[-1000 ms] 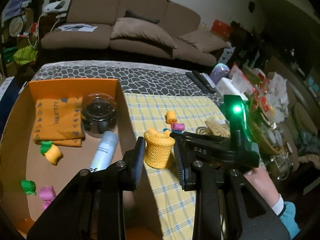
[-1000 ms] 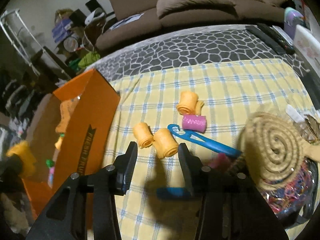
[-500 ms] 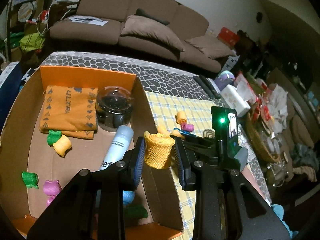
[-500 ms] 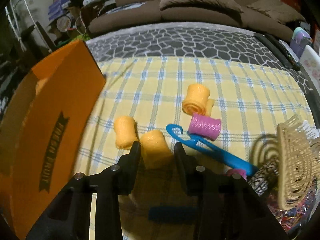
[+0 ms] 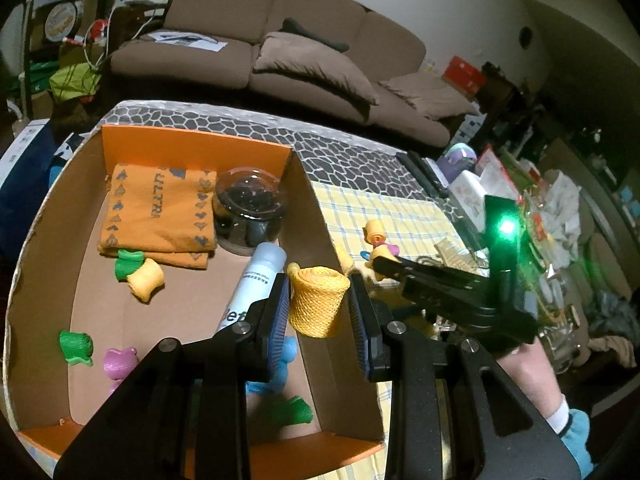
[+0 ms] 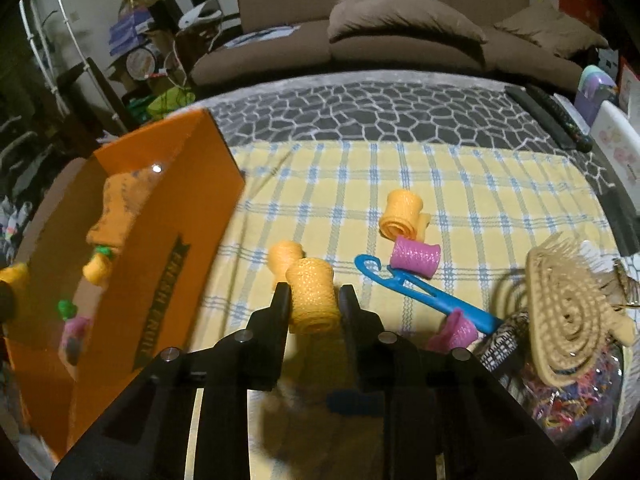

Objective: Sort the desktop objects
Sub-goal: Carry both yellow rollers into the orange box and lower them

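The left tool (image 5: 319,303) holds a yellow mesh roll (image 5: 317,299) upright between its pads, above the right wall of the box (image 5: 192,142). The right tool (image 6: 313,305) has its jaws narrow around an orange roll (image 6: 312,301) on the cloth; both fingers sit against its sides, though I cannot tell whether it is lifted.

The bench (image 6: 384,110) has a dark cobble pattern, and a yellow checked cloth (image 6: 348,176) covers its near part. The box stands at the left, orange outside, brown inside. In it lie a folded orange towel (image 5: 156,212) at the far end, a clear domed container (image 5: 250,210) just right of the towel, and a white spray bottle (image 5: 256,276) near the right wall. Smaller rolls lie on the box floor: 1 yellow (image 5: 145,279) touching 1 green (image 5: 127,262) by the towel, another green (image 5: 76,347) and a pink (image 5: 118,362) nearer.

On the cloth, right of the box, another orange roll (image 6: 285,257) touches the gripped one on its far left. Farther right lie a third orange roll (image 6: 402,216), a pink roll (image 6: 416,257) touching it, and a blue hook (image 6: 416,288). A woven spiral mat (image 6: 572,312) leans at the right edge.
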`<state>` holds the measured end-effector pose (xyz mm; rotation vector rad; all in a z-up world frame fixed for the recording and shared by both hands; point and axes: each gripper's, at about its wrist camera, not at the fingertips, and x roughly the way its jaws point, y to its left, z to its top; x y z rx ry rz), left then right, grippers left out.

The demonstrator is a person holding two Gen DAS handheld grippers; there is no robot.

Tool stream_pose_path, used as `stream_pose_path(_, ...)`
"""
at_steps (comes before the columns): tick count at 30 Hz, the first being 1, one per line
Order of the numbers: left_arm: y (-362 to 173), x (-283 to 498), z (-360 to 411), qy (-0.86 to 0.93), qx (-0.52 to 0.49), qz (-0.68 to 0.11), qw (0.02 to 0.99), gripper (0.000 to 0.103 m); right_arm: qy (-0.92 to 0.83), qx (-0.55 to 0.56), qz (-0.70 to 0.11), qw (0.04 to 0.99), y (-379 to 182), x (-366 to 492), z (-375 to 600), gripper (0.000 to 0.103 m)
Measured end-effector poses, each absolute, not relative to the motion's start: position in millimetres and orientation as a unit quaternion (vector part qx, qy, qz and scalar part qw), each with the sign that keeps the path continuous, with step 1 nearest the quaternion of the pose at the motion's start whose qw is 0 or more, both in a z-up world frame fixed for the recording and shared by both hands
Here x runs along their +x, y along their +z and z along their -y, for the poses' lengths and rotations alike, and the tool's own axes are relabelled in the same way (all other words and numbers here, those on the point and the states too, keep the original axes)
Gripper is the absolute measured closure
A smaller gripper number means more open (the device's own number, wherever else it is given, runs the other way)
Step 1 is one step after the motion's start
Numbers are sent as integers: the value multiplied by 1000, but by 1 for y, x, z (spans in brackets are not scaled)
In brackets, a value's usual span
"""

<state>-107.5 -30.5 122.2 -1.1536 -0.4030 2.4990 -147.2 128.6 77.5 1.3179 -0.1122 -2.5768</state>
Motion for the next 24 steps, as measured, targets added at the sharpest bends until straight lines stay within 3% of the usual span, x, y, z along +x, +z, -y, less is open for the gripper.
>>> stream_pose_path(18, 115, -83, 77, 887, -417, 144, 140, 76, -898, 396, 23, 190, 151, -96, -67, 78)
stream_pose_path(24, 105, -87, 96, 887, -428, 129, 117, 76, -888, 406, 23, 213, 143, -87, -39, 78)
